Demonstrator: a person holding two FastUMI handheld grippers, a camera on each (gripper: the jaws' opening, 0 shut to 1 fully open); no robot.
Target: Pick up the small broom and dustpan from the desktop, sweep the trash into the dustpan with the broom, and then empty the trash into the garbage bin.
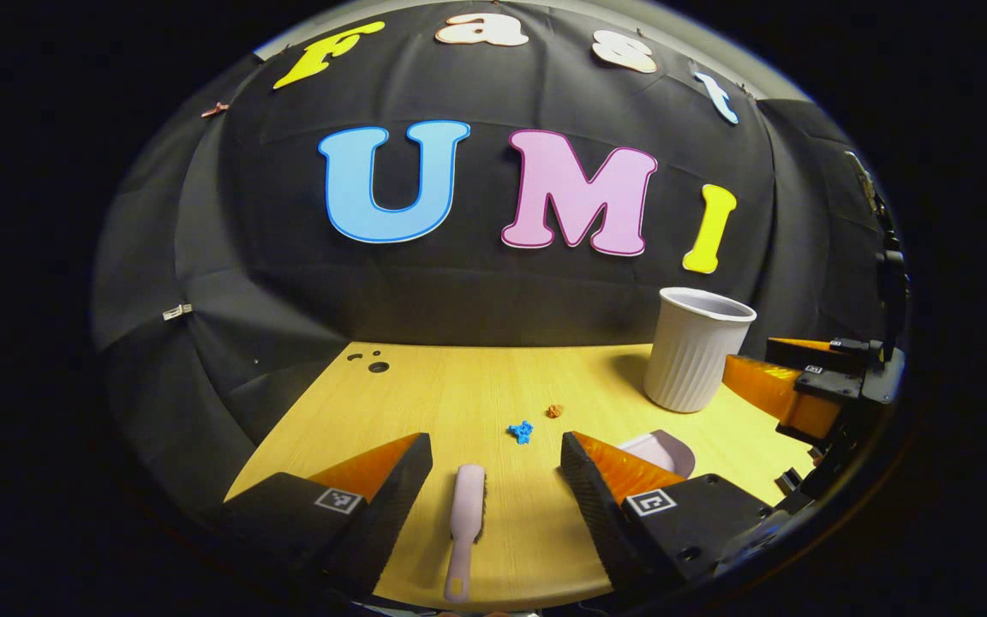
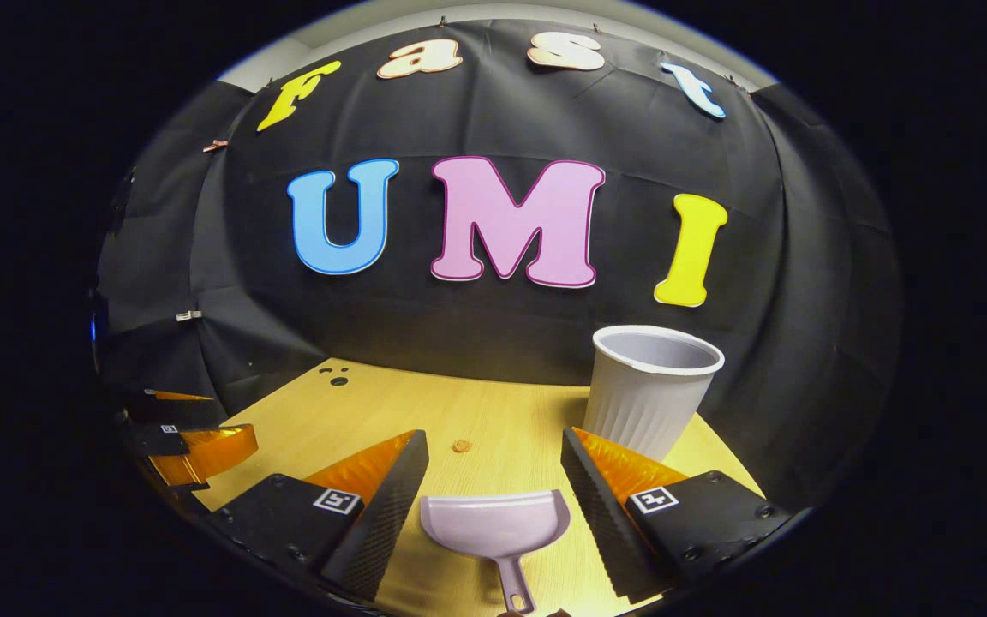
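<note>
While both tools lie flat on the wooden desktop, each sits between a pair of spread fingers. In the left gripper view the small pink broom lies lengthwise along the gripper's own line, handle end toward the camera, bristled head pointing away toward the booth wall. Beyond its tip are a blue scrap of trash and, just past that, a small brown scrap, the two near each other but apart. The ribbed white garbage bin stands upright farther right. In the right gripper view the pale dustpan lies with its handle toward the camera and its wide mouth facing away, toward the brown scrap in the open desk ahead. The bin rises just beyond the right-hand finger.

The left gripper is wide open, fingers either side of the broom and clear of it. The right gripper is likewise wide open around the dustpan, gripping nothing.
</note>
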